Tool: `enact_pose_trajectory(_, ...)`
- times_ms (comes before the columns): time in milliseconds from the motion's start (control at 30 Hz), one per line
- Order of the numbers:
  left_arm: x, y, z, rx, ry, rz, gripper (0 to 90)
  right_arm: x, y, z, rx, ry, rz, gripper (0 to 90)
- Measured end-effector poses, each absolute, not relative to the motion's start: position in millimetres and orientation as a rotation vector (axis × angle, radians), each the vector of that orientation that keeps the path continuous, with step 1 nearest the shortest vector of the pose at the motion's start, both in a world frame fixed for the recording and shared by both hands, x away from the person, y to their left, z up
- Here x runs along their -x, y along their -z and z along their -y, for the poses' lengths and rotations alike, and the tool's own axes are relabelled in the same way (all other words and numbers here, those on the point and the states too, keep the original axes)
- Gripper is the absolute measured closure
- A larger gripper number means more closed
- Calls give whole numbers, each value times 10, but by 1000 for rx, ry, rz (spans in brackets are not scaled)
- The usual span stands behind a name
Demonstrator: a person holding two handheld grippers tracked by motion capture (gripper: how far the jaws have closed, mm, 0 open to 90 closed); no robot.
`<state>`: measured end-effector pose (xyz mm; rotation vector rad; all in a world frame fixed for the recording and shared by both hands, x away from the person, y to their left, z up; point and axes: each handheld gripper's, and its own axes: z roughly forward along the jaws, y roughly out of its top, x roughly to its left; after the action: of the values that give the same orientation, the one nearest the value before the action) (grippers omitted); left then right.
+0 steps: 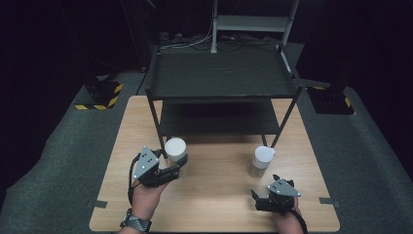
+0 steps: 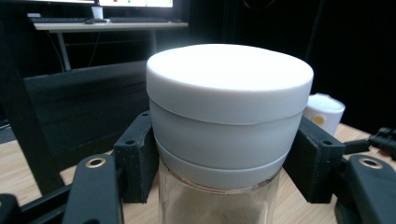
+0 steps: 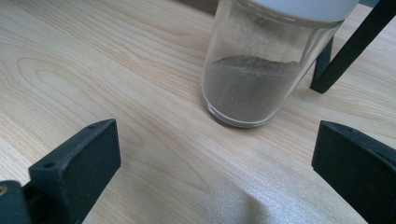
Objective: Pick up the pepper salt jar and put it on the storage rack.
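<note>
A glass jar with a wide white lid (image 1: 175, 147) stands out in front of the left leg of the shelf rack. My left gripper (image 1: 181, 163) is shut on it. In the left gripper view the black pads (image 2: 135, 161) press on both sides of the jar's lid (image 2: 229, 121), with brown powder in the glass below. A second white-lidded jar (image 1: 262, 161) stands on the table near the right rack leg. In the right gripper view it is a clear glass (image 3: 250, 79) partly filled with brown powder. My right gripper (image 1: 263, 187) rests just short of it, open, jaws wide apart (image 3: 215, 163).
A black two-level shelf rack (image 1: 221, 73) stands at the back of the wooden table (image 1: 219, 209); its thin legs come down just behind both jars. One leg (image 3: 350, 46) rises right beside the second jar. Dark floor surrounds the table.
</note>
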<state>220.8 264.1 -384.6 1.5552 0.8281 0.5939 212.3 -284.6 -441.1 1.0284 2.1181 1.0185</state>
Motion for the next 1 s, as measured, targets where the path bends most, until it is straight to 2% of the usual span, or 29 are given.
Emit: enact_pose_trajectory(1000, -2203, 3169, -2615, -1478, -676, -733, 348, -2128, 4410, 2859, -1029, -1025, -2122, 1)
